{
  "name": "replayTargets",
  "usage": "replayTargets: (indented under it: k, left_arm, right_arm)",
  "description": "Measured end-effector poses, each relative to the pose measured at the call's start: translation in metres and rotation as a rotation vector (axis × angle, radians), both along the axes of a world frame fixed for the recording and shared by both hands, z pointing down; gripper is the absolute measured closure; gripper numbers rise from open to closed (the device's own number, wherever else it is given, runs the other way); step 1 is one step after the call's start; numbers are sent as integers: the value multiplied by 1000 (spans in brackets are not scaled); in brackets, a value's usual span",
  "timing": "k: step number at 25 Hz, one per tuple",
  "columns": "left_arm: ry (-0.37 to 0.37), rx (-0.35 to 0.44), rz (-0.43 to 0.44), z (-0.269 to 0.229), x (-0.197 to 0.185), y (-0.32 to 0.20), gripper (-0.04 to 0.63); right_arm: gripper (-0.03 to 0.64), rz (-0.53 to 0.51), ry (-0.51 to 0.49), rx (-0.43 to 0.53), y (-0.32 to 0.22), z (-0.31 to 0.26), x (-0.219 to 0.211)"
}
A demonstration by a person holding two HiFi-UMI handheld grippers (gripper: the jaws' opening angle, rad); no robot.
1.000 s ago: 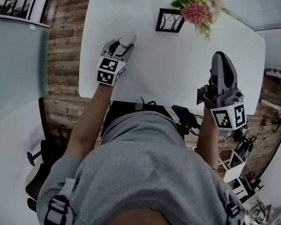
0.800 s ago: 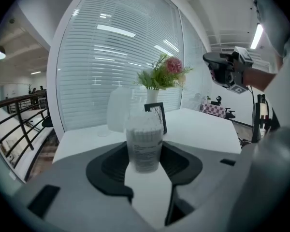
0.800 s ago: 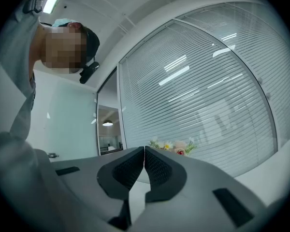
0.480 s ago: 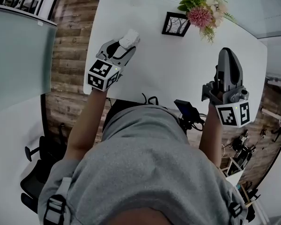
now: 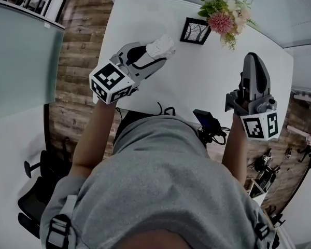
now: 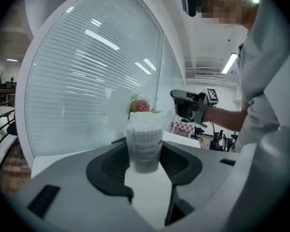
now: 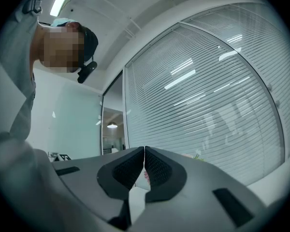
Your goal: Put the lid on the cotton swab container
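The cotton swab container [image 5: 160, 46] is a small clear tub packed with white swabs. My left gripper [image 5: 156, 55] is shut on it and holds it upright above the left part of the white table [image 5: 197, 82]. In the left gripper view the container [image 6: 145, 146] stands between the dark pads [image 6: 111, 166], its top uncovered. A pale translucent shape [image 6: 118, 106] shows behind its rim; I cannot tell whether that is the lid. My right gripper [image 5: 253, 61] hovers over the table's right side, jaws shut with nothing between them [image 7: 144, 151].
A small black picture frame [image 5: 195, 31] and a bunch of pink and white flowers [image 5: 224, 12] stand at the table's far edge. A black device with cables [image 5: 209, 124] lies below the near edge. Wooden floor and a glass panel lie to the left.
My left gripper has risen off the table with the container and drifted right, looming larger in the head view. The right gripper has barely shifted.
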State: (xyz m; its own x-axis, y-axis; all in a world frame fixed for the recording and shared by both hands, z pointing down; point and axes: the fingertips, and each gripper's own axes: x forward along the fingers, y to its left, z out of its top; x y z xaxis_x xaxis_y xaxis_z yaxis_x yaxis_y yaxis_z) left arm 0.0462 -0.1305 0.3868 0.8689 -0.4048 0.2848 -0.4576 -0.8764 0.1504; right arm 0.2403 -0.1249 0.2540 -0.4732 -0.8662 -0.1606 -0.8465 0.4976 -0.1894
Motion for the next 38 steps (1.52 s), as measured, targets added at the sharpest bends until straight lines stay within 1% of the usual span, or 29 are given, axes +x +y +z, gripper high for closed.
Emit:
replayTargets:
  k: [5, 9, 14, 17, 21, 23, 26, 27, 29, 30, 35, 38]
  left_arm:
    - [23, 32, 110, -29, 14, 15, 399]
    - [-7, 53, 213, -42, 23, 31, 399]
    - [-8, 71, 309, -57, 31, 48, 399]
    - [-21, 79, 362, -60, 34, 59, 399]
    - [-29, 90, 406, -64, 34, 71, 399]
    - [-58, 106, 423, -64, 34, 76, 399]
    - [-142, 145, 448, -60, 35, 79, 399]
    - [-172, 159, 455, -58, 35, 79, 399]
    - [-224, 185, 462, -54, 34, 80, 399]
    - [-244, 197, 464, -53, 32, 80, 399]
    - [-295, 241, 479, -53, 30, 87, 399]
    - [-327, 259, 490, -50, 30, 88, 399]
  right_arm:
    - [591, -51, 3, 4, 0, -7, -12]
    - [591, -109, 12, 6, 1, -11, -26]
    - [591, -253, -20, -23, 7, -16, -51]
    - [591, -313, -40, -38, 10, -18, -65]
    - [590, -402, -69, -63, 20, -21, -82]
    - [589, -453, -86, -89, 24, -21, -91]
    - [585, -513, -146, -126, 25, -20, -98]
    - [571, -534, -169, -142, 25, -20, -100]
    - [503, -580, -208, -176, 27, -19, -107]
    - [488, -602, -222, -193, 29, -19, -111]
    - [414, -680, -290, -278, 37, -15, -123]
    - [394, -698, -307, -318, 37, -9, -125]
